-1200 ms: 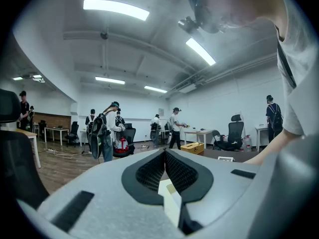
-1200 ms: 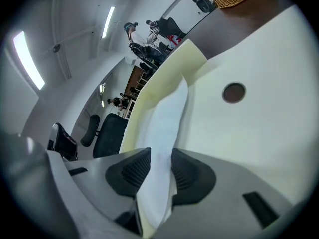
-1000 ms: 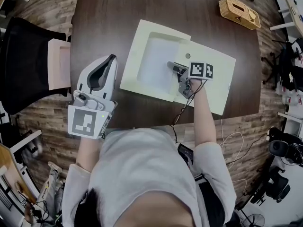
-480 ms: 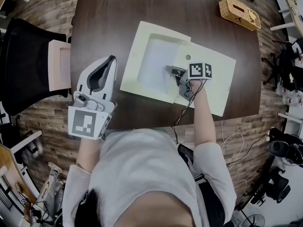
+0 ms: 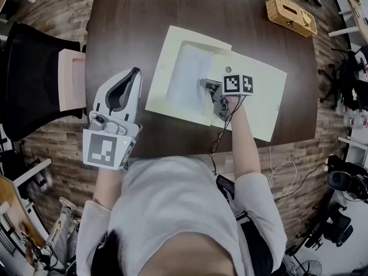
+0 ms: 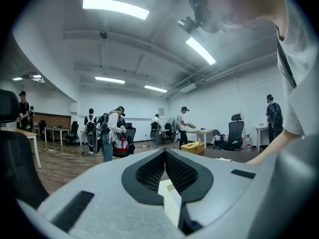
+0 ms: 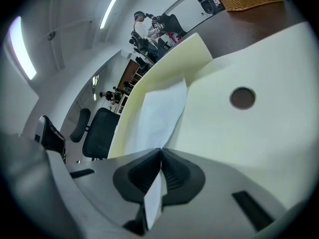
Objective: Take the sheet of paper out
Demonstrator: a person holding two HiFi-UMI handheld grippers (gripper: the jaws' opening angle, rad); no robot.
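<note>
A cream folder (image 5: 172,56) lies open on the dark table (image 5: 144,16), with a white sheet of paper (image 5: 187,76) in its left half. My right gripper (image 5: 202,83) reaches over the folder's right flap and is shut on the sheet's near right edge. In the right gripper view the sheet (image 7: 159,113) runs up from between the closed jaws of that gripper (image 7: 160,151), its held edge raised off the folder (image 7: 259,133). My left gripper (image 5: 136,71) hovers by the table's left front, away from the folder. Seen from its own camera, the left gripper (image 6: 165,152) is shut and holds nothing.
A wicker basket (image 5: 290,15) stands at the table's far right corner. A black office chair (image 5: 29,79) and a pink panel (image 5: 72,85) sit left of the table. A round hole (image 7: 242,97) shows in the folder's right flap. A cable hangs off the front edge.
My right gripper's jaws have closed on the sheet's edge and the gripper has slid slightly left. The left gripper has stayed where it was.
</note>
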